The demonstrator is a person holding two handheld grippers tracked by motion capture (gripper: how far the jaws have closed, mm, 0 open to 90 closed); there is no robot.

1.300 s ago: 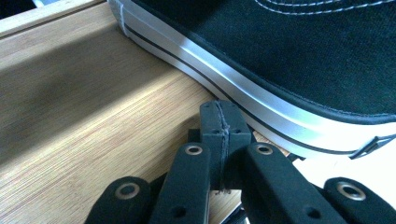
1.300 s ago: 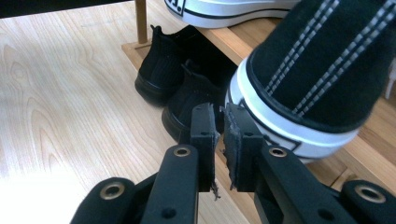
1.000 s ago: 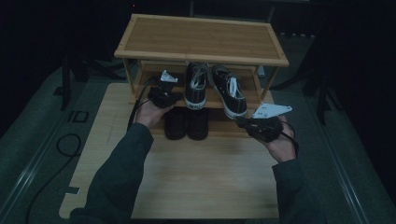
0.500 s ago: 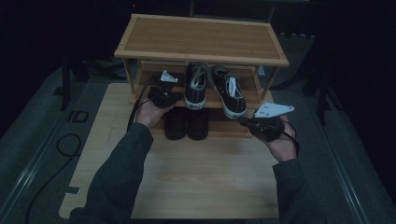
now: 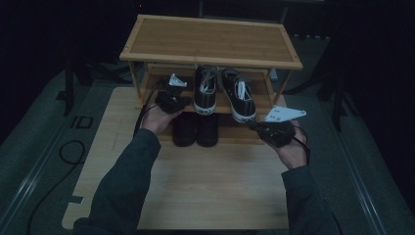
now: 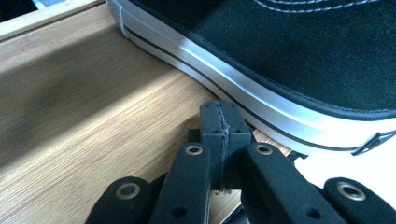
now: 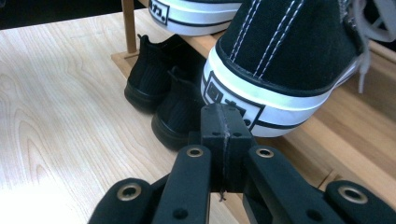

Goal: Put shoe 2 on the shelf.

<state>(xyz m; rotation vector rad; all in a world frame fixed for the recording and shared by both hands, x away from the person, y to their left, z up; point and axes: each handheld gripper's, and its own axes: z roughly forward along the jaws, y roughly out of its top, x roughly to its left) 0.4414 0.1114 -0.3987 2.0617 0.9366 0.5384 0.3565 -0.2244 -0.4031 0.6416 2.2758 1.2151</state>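
Both tools, left tool (image 6: 219,121) and right tool (image 7: 223,126), are closed and empty; nudging could push the sneakers (image 5: 222,93) off the shelf (image 5: 161,83).

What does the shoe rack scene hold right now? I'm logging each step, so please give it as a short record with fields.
rack: wooden shoe rack on a light wooden board
middle shelf: pair of black sneakers with white soles, heels toward the person
under the rack: pair of plain black shoes, side by side
left gripper: jaws shut, empty, beside the left sneaker's sole
right gripper: jaws just closed, shut, nothing between them, in front of the right sneaker's heel
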